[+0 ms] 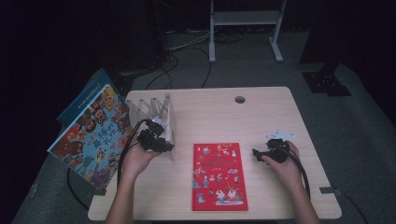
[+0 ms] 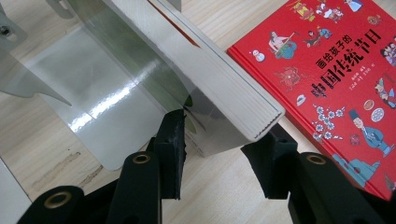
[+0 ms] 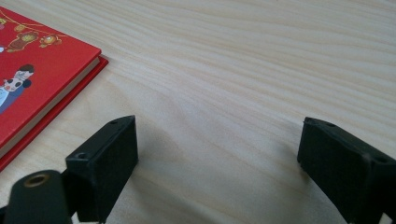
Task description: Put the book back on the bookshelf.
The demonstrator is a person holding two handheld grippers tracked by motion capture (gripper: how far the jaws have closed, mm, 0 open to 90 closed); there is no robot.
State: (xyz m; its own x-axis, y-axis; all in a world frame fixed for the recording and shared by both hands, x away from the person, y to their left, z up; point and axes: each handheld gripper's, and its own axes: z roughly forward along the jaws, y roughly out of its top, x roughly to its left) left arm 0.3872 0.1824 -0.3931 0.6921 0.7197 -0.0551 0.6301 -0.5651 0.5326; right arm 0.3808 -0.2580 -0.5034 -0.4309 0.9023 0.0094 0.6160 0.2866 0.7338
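A book [image 2: 233, 98] stands with its white page edge toward me in a clear acrylic rack [image 1: 152, 109] at the table's left. My left gripper [image 1: 161, 140] [image 2: 219, 144] is at the book's lower corner, one jaw on each side of it. Its pads [image 2: 170, 140] stand a little apart from the book, and a shiny divider [image 2: 107, 93] lies by the left pad. A red picture book [image 1: 218, 176] [image 2: 336, 70] [image 3: 37, 70] lies flat in the table's middle. To its right, my right gripper [image 1: 256, 153] [image 3: 219, 140] rests low over bare wood, open and holding nothing.
Two large picture books [image 1: 91, 135] lean beyond the wooden table's [image 1: 261, 116] left edge. A cable hole [image 1: 240, 99] sits near the far edge. A white metal frame [image 1: 243, 28] and cables stand on the dark floor behind.
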